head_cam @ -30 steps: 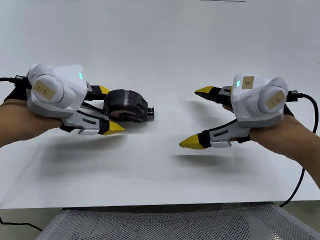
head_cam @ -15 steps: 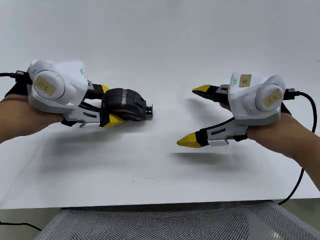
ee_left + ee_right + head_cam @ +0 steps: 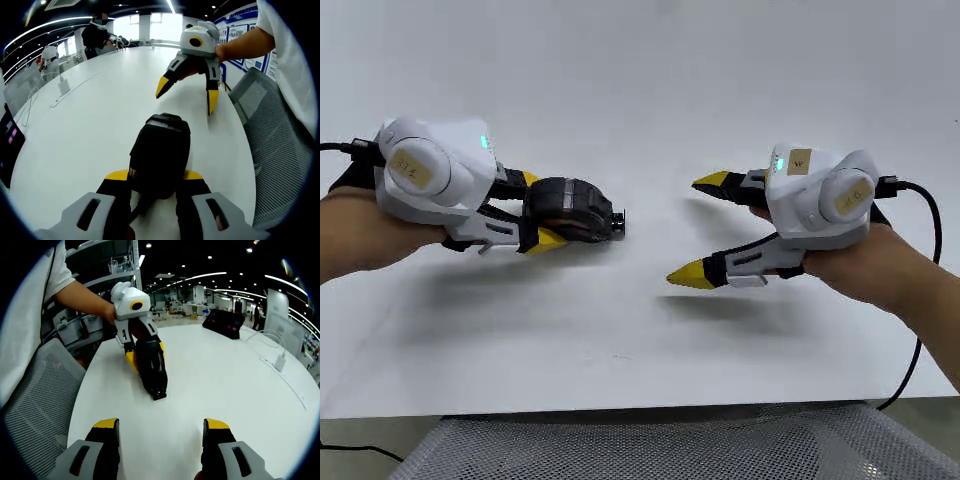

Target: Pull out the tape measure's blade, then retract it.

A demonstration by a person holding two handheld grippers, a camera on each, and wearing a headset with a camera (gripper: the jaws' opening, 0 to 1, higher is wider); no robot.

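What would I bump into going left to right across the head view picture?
left gripper holding the tape measure → tape measure → bare white table → right gripper, fingers open

Bright, even light falls from above in the head view, and the white desk pales almost to glare at its far side. Soft grey shadows lie on it under the left claw and the right claw. Both gripper views bend strongly toward their edges. In the left gripper view the far windows blow out white, and the black tape measure loses detail. The hall in the right gripper view is dim, dotted with ceiling lamps.
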